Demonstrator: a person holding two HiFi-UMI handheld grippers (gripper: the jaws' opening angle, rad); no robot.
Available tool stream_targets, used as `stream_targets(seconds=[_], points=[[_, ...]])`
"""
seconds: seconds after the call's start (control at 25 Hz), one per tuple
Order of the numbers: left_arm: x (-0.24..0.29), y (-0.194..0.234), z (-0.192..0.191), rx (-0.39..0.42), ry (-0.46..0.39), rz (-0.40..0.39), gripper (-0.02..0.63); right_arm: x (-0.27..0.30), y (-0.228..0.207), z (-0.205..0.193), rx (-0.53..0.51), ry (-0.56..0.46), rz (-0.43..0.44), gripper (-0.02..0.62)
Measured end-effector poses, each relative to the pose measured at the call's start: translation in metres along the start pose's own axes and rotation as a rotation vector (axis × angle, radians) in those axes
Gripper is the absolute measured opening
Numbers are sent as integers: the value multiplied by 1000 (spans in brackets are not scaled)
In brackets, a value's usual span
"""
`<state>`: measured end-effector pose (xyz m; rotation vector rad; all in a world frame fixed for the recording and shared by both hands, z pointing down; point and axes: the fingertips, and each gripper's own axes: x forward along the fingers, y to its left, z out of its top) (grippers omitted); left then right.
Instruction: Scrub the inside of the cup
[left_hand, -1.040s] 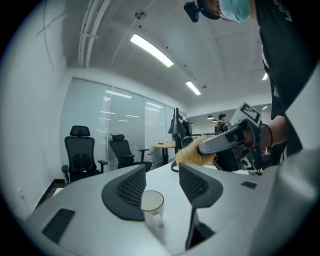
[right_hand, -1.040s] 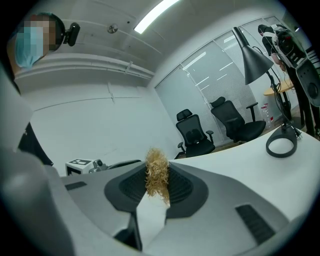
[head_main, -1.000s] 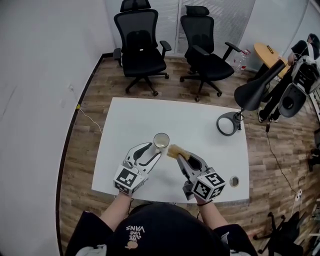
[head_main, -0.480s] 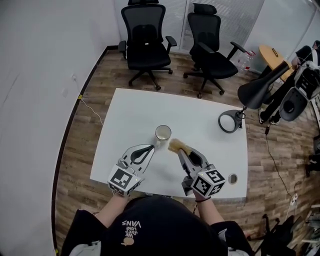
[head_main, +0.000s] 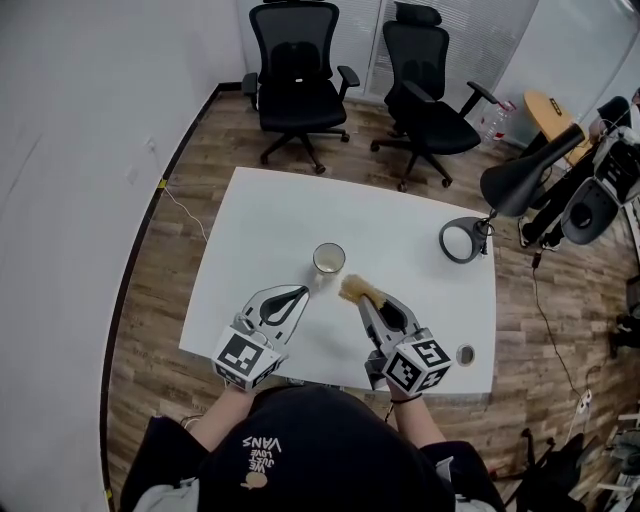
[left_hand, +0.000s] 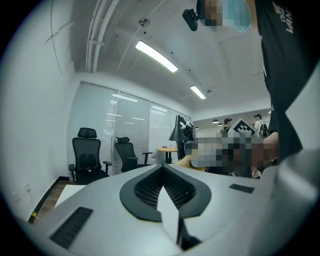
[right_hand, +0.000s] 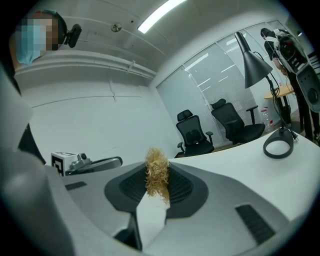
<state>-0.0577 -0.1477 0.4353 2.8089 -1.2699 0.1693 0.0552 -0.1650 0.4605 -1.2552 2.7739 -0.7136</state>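
Note:
A pale cup (head_main: 329, 259) stands upright on the white table (head_main: 260, 215), with nothing touching it. My left gripper (head_main: 302, 292) is just short of the cup on its near left side, shut and empty. In the left gripper view its jaws (left_hand: 161, 170) meet with nothing between them, and the cup is hidden there. My right gripper (head_main: 363, 301) is shut on a tan fibrous scrubber (head_main: 354, 289), which sticks out beyond the jaw tips, right of the cup and apart from it. The right gripper view shows the scrubber (right_hand: 157, 176) pinched between the pads.
A black desk lamp (head_main: 515, 178) with a ring base (head_main: 459, 241) stands at the table's far right. A small round object (head_main: 466, 354) lies near the front right corner. Two black office chairs (head_main: 297, 70) stand beyond the far edge.
The left gripper stood open at the cup a second ago; it has drawn back toward me and shut, and the cup now stands free. The right gripper with the scrubber has stayed put.

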Motion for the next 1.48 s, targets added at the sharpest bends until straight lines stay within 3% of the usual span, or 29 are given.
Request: stream_targets(seconds=[0.52, 1.48], points=[[-1, -8, 3, -20, -20, -15, 9, 5, 7, -10, -108, 65, -10, 91], [1, -5, 4, -31, -14, -19, 9, 7, 6, -11, -127, 96, -26, 91]])
